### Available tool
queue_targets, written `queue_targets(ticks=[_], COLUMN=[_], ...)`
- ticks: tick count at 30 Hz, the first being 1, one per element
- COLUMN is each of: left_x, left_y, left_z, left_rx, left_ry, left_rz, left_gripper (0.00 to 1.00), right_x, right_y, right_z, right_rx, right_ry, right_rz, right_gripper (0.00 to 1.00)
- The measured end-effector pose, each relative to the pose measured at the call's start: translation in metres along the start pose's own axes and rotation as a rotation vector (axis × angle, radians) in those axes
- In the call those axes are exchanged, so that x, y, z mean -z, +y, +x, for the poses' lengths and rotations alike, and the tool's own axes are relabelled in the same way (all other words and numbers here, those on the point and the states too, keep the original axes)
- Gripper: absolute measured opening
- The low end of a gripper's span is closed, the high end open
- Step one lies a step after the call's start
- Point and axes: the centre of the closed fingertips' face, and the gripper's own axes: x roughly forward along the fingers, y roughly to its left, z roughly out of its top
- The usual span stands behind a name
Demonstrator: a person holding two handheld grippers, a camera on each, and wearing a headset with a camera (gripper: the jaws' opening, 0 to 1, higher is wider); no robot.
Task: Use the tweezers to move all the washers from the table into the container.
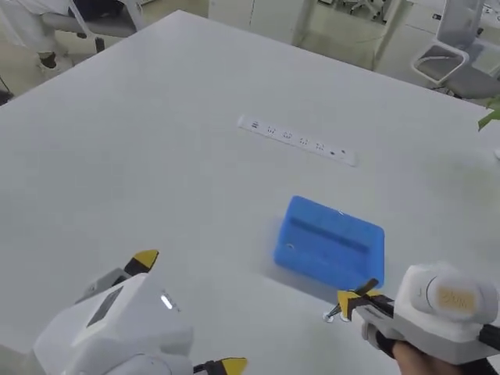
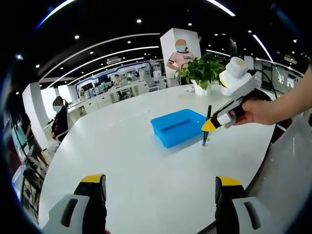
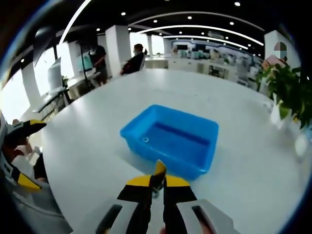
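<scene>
Here, the right gripper (image 1: 358,299) is clamped on thin black metal tweezers (image 2: 208,117), whose tips point down at the white table (image 1: 156,156), just past six o'clock of the blue rectangular plastic container (image 3: 146,152) in the head view. One small silver washer (image 3: 145,139) lies inside, toward nine o'clock in the right gripper view. The left gripper (image 2: 160,185) has its jaws spread wide, holding nothing.

Your right gripper (image 3: 158,182) hides most of the tweezers (image 3: 159,168); whatever sits at their tip is too small to tell.
</scene>
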Motion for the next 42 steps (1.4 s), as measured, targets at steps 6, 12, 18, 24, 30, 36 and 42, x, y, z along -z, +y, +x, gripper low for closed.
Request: queue_targets(ticks=[6, 12, 18, 24, 30, 36, 42], left_x=[0.000, 0.000, 0.000, 0.000, -0.001, -0.001, -0.001], left_y=[0.001, 0.002, 0.002, 0.002, 0.001, 0.000, 0.000], left_z=[0.000, 0.000, 0.000, 0.001, 0.000, 0.001, 0.000], left_rx=[-0.002, -0.005, -0.005, -0.003, -0.001, 0.003, 0.003], left_ry=[0.000, -0.001, -0.004, -0.004, -0.003, -0.003, -0.003], left_rz=[-0.003, -0.005, -0.005, -0.005, -0.004, -0.002, -0.004], left_gripper=[0.95, 0.95, 0.95, 0.95, 0.95, 0.95, 0.95], right_x=[-0.001, -0.015, -0.030, -0.044, -0.057, -0.071, -0.082], right_y=[-0.001, -0.004, -0.002, 0.003, 0.007, 0.007, 0.004], right_z=[0.002, -0.005, -0.011, -0.018, -0.023, -0.027, -0.027], right_rx=[-0.007, -0.030, -0.053, -0.067, -0.079, -0.085, -0.087], right_ry=[0.020, -0.008, -0.027, -0.050, -0.078, -0.106, -0.127], right_rz=[0.015, 0.096, 0.081, 0.061, 0.058, 0.057, 0.048], right_gripper=[0.04, 0.04, 0.04, 0.04, 0.04, 0.04, 0.04])
